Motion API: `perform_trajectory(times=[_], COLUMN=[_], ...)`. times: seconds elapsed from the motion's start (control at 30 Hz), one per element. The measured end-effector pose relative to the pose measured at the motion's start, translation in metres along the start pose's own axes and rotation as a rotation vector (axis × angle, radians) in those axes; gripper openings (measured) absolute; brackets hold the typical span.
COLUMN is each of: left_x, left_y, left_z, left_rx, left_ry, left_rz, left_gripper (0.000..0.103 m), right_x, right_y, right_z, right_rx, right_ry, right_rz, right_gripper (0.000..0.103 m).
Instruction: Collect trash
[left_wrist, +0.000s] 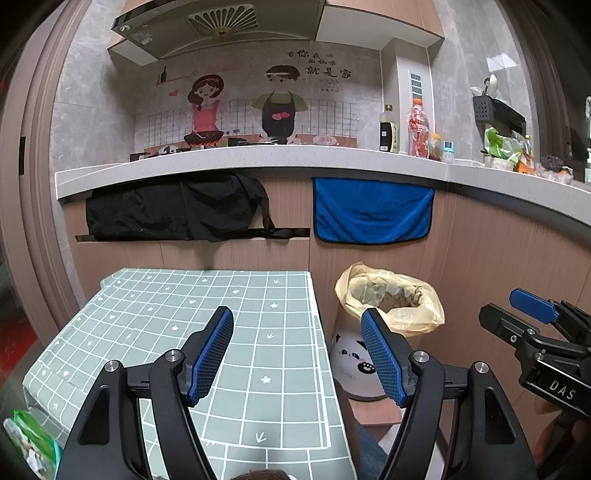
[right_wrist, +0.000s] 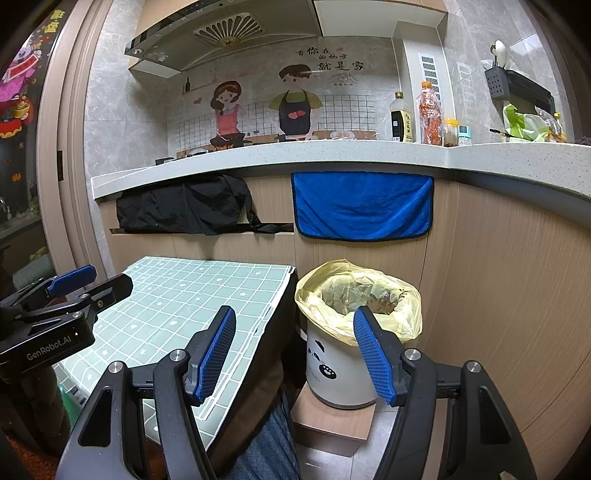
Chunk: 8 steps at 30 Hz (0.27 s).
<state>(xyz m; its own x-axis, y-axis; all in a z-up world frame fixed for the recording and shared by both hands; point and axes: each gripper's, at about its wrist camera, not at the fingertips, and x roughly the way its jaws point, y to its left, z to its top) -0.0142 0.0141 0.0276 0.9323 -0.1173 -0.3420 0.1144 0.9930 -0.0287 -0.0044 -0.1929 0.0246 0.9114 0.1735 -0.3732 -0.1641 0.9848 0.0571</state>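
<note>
A: Step?
B: Looks like either the start or the end. Left gripper (left_wrist: 297, 354) jaws wide, nothing between them. Right gripper (right_wrist: 295, 356) the same, wide and empty. Both hover over the near end of the table.
A: Trash?
B: Only loose candidate I can spot is a green wrapper (left_wrist: 31, 439) at about 8 o'clock in the left wrist view, at the table's near-left corner. Blurry, can't say what it is. The checked tablecloth (left_wrist: 207, 314) is otherwise bare.
A: Bin?
B: White panda bin (right_wrist: 338, 365) with a yellow liner (right_wrist: 325, 295), just beside the table's right edge, at 3 o'clock from it. Already has stuff inside.
A: Next?
B: My guess: left gripper swings toward 8 o'clock, closes on the wrapper, carries it across to the bin.
</note>
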Motion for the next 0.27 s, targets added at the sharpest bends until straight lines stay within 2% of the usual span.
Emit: perform_trajectory(times=[0.27], left_x=[0.011], left_y=[0.011], left_z=[-0.002], left_rx=[-0.001], left_ry=[0.022], left_rz=[-0.02], left_gripper=[0.072], right_x=[0.009], right_y=[0.005], right_z=[-0.002], right_rx=[-0.002], right_ry=[0.024], right_rz=[-0.014], right_gripper=[0.063])
